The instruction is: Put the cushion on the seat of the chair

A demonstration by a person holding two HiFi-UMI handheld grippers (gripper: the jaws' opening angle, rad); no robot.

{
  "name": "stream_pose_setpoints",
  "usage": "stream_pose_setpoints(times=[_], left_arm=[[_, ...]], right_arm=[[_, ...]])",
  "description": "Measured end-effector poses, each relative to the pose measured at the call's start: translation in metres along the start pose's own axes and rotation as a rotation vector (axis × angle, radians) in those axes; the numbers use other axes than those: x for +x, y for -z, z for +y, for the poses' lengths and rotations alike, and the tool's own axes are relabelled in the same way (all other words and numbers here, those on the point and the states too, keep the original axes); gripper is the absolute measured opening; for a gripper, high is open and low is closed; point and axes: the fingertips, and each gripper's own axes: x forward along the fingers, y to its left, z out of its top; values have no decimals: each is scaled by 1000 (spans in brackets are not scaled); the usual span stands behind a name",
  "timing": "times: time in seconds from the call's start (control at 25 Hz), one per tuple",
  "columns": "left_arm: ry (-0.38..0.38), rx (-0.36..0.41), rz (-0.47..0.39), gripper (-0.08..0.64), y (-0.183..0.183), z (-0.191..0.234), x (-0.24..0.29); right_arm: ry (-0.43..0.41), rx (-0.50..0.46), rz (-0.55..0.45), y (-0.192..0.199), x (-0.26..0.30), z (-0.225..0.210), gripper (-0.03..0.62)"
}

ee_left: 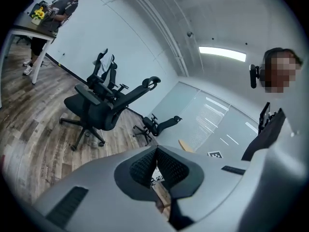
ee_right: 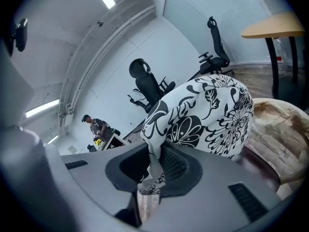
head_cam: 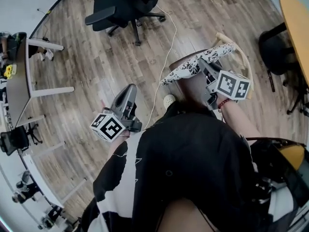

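Head view: cushion (head_cam: pixel 186 70) (floral) in right claw (head_cam: pixel 205 65)

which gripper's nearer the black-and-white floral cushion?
Right. The right gripper has its jaws clamped on the black-and-white floral cushion; the left gripper is apart, over the wooden floor.

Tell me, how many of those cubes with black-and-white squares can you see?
2. One cube rides on the left hand-held gripper, at the head view's lower left; the other rides on the right hand-held gripper, which grips the cushion. None seems hidden.
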Motion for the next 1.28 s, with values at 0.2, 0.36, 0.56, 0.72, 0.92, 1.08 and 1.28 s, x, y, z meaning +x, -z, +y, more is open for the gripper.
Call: stream_pose_setpoints(times=[0.2,0.36,0.56,0.72,0.92,1.08,1.28], left_arm=[[50,-18,67,15,-24,31,20],[77,-14,105,15,-38,48,34],[92,7,108,15,-46,56,35],[112,17,146,15,-41,53,39],[143,37,193,15,-37,48,52],[186,59,232,15,-32,38,64],[213,70,274,15,-17,30,76]], right_arm=[[75,42,-59,-3,25,-8,60],[107,61,-71,-9,48,-13,60],[133,21,-87,-6,55,-17,60],[158,68,-96,8,46,-31,60],[206,216,-94,47,34,-66,60],[235,288,-97,72,24,-83,60],[272,314,-90,94,12,-103,60]])
